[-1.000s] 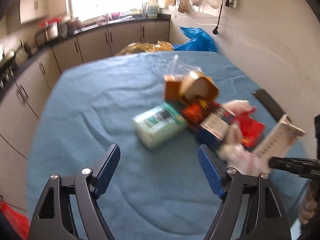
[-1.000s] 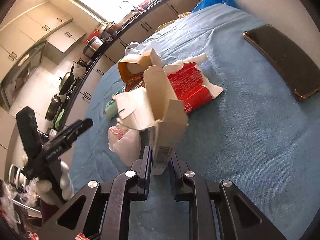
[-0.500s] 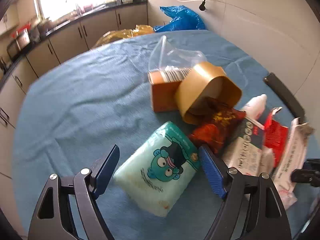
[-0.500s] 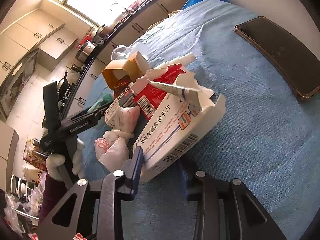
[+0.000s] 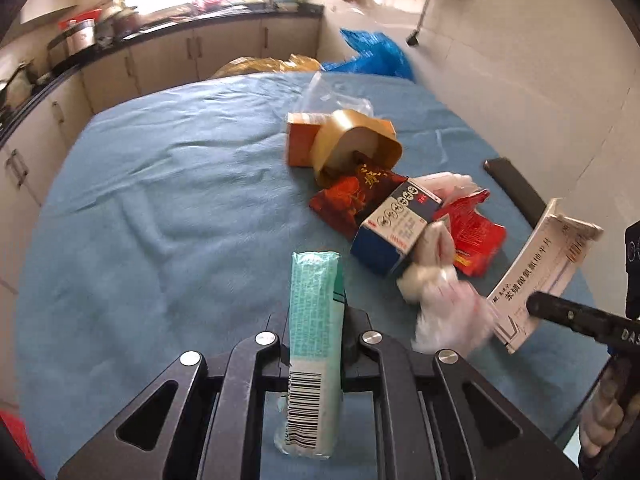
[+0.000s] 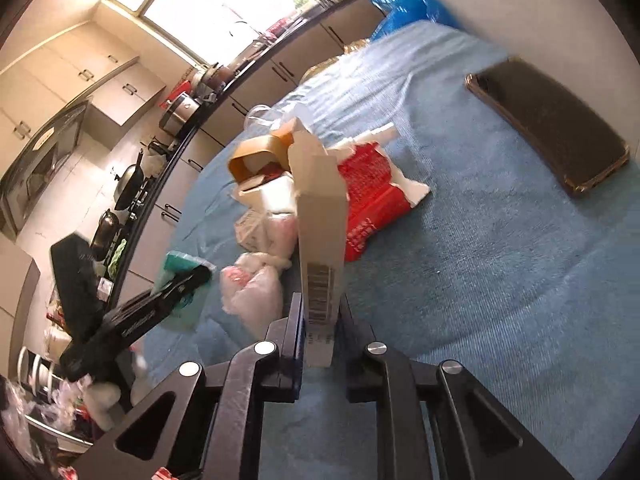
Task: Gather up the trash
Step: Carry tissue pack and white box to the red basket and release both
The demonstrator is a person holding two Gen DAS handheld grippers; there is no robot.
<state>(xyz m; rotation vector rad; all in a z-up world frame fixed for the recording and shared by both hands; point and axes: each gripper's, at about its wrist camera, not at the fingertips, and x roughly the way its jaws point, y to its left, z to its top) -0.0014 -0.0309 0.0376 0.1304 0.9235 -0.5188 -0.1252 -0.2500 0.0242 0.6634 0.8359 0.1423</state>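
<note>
My left gripper is shut on a green tissue pack, held edge-up above the blue tablecloth. My right gripper is shut on a flattened white medicine box, which also shows in the left wrist view. A trash pile lies on the table: a brown paper cup, an orange box, a dark red wrapper, a blue-and-white box, a red packet and crumpled white plastic bags.
A black phone lies on the cloth near the wall. A blue plastic bag and a yellow bag sit past the table's far edge. Kitchen cabinets and a counter run behind the table.
My left gripper closed on the green tissue pack and lifted it edge-up. My right gripper tightened on the white medicine box and turned it upright.
</note>
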